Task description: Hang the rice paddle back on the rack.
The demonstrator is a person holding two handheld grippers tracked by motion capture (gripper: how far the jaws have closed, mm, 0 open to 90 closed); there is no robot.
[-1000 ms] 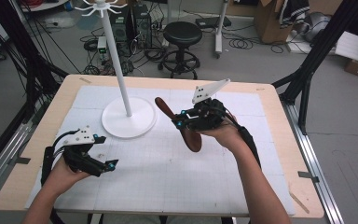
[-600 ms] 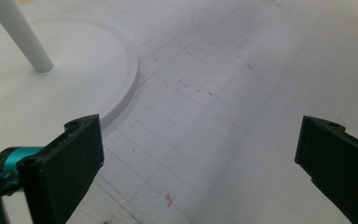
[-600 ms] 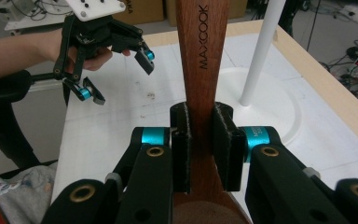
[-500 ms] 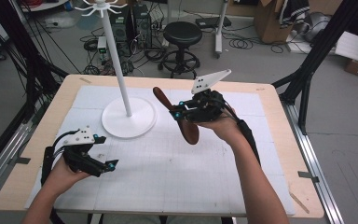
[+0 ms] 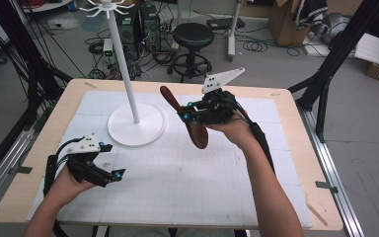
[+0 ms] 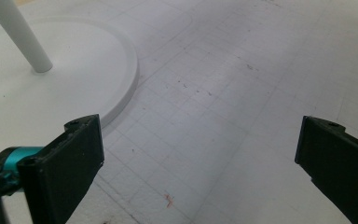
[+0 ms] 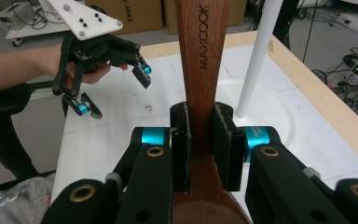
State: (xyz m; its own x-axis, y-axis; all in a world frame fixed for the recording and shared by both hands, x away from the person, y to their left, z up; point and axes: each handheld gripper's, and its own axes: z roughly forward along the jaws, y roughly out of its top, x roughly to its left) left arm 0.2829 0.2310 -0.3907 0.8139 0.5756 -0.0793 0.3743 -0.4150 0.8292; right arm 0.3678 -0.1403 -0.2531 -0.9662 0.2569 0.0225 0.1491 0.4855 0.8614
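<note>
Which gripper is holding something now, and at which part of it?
The right gripper clamps a wooden spoon on its handle, near the bowl. The left gripper is open, holding nothing.

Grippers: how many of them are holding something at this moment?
1. The right gripper, raised over the table's middle, is shut on the wooden spoon. The left gripper, near the front left corner, is open and holds nothing.

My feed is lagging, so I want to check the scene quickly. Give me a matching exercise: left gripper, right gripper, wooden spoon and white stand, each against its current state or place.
1. left gripper
2. right gripper
3. wooden spoon
4. white stand

a. clamped by its handle, lifted off the table
b. standing on the mat, round base down
c. jaws wide apart, nothing between them
d. jaws shut on dark wood

Pairs: 1-c, 2-d, 3-a, 4-b
</note>
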